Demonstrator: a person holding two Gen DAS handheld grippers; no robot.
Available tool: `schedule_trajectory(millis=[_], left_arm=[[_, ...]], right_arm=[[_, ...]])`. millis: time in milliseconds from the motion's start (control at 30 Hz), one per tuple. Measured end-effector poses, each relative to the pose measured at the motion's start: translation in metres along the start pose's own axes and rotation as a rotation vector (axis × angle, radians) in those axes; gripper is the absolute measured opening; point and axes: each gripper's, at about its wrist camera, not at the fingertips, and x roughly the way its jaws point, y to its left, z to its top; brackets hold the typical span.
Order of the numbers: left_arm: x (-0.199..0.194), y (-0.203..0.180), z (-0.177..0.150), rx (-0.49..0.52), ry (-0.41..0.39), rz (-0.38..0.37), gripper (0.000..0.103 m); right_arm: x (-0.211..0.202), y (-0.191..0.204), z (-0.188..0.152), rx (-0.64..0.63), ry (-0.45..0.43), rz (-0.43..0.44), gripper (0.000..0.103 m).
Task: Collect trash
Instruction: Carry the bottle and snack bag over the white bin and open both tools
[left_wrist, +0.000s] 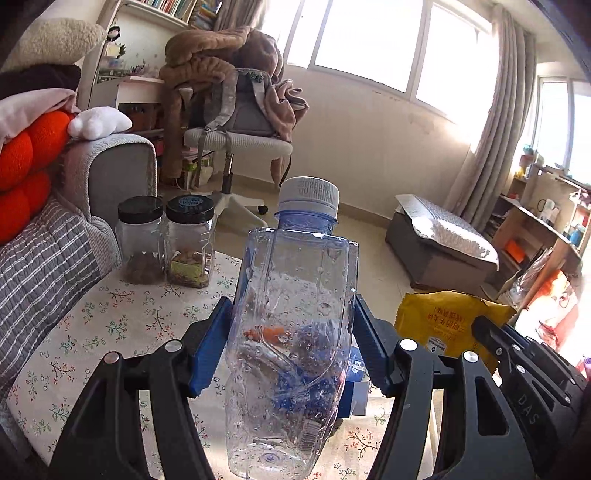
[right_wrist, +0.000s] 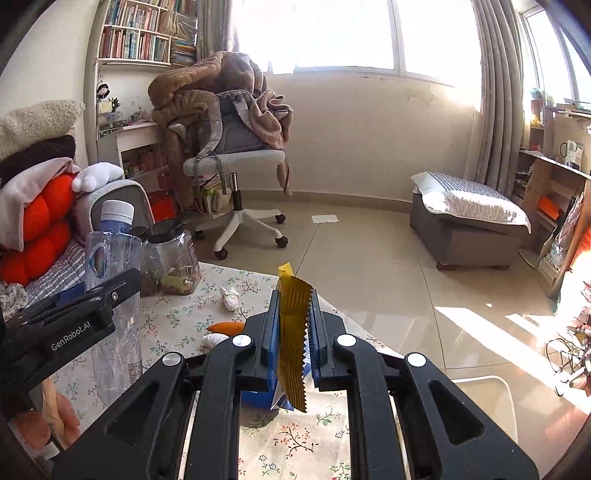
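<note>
My left gripper (left_wrist: 291, 332) is shut on a clear empty plastic bottle (left_wrist: 295, 317) with a white cap, held upright above the floral-cloth table (left_wrist: 110, 325). In the right wrist view the same bottle (right_wrist: 110, 254) and the left gripper (right_wrist: 79, 314) show at the left. My right gripper (right_wrist: 293, 328) is shut on a yellow snack wrapper (right_wrist: 293, 332), held edge-on with its serrated edge showing. From the left wrist view the wrapper (left_wrist: 443, 325) appears flat at the right, pinched by the right gripper. On the table lie a crumpled white paper (right_wrist: 229, 297), an orange carrot piece (right_wrist: 227, 327) and another white scrap (right_wrist: 214, 339).
Two black-lidded jars (left_wrist: 166, 240) stand at the table's far edge beside a grey sofa (left_wrist: 74, 221). A blue box (right_wrist: 258, 397) lies under my right gripper. A white bin (right_wrist: 491, 398) sits on the floor right of the table. An office chair (right_wrist: 236, 162) and grey ottoman (right_wrist: 469, 225) stand beyond.
</note>
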Motion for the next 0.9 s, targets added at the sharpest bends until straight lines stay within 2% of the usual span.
schedule_trajectory(millis=[233, 433, 567, 600, 633, 667, 733, 867, 900], left_arm=[[0.006, -0.043, -0.007, 0.030, 0.029, -0.066, 0.064], [0.013, -0.090, -0.022, 0.065, 0.067, -0.131, 0.064], [0.020, -0.124, -0.031, 0.085, 0.100, -0.183, 0.064], [0.022, -0.133, -0.034, 0.090, 0.107, -0.195, 0.064], [0.025, -0.141, -0.036, 0.094, 0.115, -0.207, 0.064], [0.027, -0.149, -0.038, 0.097, 0.122, -0.218, 0.064], [0.032, -0.165, -0.043, 0.099, 0.141, -0.243, 0.064], [0.040, -0.197, -0.056, 0.106, 0.184, -0.290, 0.064], [0.042, -0.204, -0.059, 0.107, 0.196, -0.300, 0.064]], right_arm=[[-0.010, -0.056, -0.007, 0.051, 0.020, -0.098, 0.013], [-0.011, -0.112, -0.024, 0.103, 0.092, -0.193, 0.013], [-0.013, -0.149, -0.038, 0.135, 0.144, -0.212, 0.016], [-0.015, -0.156, -0.041, 0.146, 0.148, -0.221, 0.022], [-0.017, -0.162, -0.044, 0.161, 0.150, -0.236, 0.040], [-0.021, -0.169, -0.046, 0.175, 0.145, -0.250, 0.053], [-0.028, -0.183, -0.049, 0.195, 0.137, -0.279, 0.056], [-0.040, -0.212, -0.049, 0.251, 0.112, -0.332, 0.078], [-0.042, -0.216, -0.049, 0.261, 0.107, -0.342, 0.079]])
